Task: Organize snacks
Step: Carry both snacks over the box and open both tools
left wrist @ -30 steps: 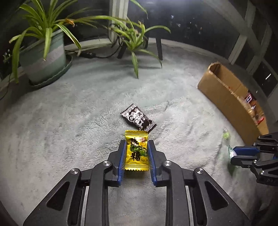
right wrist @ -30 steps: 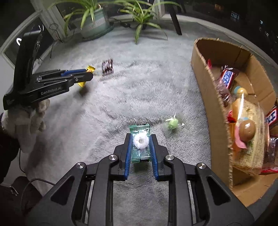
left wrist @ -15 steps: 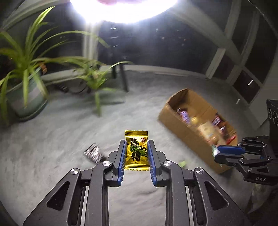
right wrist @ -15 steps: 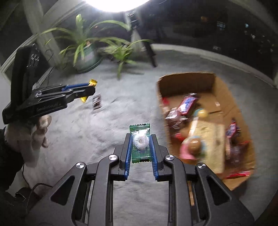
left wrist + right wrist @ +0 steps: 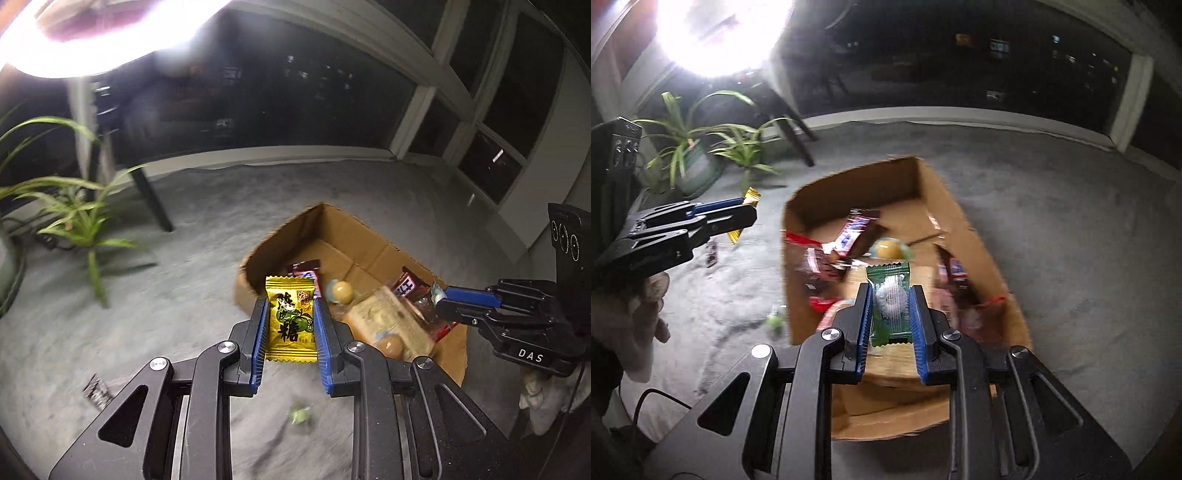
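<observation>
since both candies are up in the air, the risk imo is a bad drop. left gripper (image 5: 290,321) is clamped on a yellow foil candy packet w/ green fruit print (image 5: 290,318), just short of the near-left corner of the open brown cardboard box (image 5: 317,225) on the grey carpet floor (image 5: 1071,221). right gripper (image 5: 891,303) is clamped on a green clear-window wrapper w/ a white round sweet (image 5: 889,301), held above the box's filling. if the left one lets go too early the packet prob lands on the carpet outside the wall, or clips the rim and bounces off. both grippers sit close together so they could bump too.

hard to see: stuff inside the box is motion-smeared, i can make out choc bars and a round ball-ish thing but not much else. small green candy (image 5: 301,415) and a dark patterned wrapper (image 5: 96,391) on the carpet are blurry, and the lamp glare wipes out the top left.
</observation>
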{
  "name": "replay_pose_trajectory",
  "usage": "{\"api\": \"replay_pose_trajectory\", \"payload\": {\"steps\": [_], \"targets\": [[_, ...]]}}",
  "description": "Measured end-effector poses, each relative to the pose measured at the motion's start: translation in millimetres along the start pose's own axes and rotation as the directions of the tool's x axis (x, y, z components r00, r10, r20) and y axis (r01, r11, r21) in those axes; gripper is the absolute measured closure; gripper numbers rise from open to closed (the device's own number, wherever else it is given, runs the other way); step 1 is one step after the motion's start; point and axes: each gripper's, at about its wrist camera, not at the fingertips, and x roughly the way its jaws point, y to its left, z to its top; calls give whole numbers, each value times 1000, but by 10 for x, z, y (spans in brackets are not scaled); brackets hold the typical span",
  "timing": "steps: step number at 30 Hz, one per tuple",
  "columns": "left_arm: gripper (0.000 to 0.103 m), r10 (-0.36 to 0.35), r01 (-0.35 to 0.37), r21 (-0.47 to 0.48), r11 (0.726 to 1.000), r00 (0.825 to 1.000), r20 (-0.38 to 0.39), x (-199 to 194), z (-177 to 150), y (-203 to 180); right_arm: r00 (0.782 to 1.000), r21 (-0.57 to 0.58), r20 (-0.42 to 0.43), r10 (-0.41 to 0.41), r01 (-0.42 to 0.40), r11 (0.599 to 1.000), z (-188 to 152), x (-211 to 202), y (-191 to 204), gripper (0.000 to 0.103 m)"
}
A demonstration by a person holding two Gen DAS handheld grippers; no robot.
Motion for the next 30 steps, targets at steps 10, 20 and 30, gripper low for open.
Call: {"api": "replay_pose_trajectory", "payload": {"steps": [10, 20, 30], "targets": [[81, -23, 25, 52, 998, 999, -36, 286, 93, -279, 1000, 0, -15, -7, 7, 1000, -58, 46, -93, 82], [31, 20, -19, 56, 998, 1000, -21, 281, 127, -316, 997, -37, 68, -45, 48, 998, -77, -114, -6, 18], [31, 25, -25, 41, 999, 1000, 2, 144, 139, -211, 997, -46, 74, -32, 36, 998, -69, -167, 117, 18]]}}
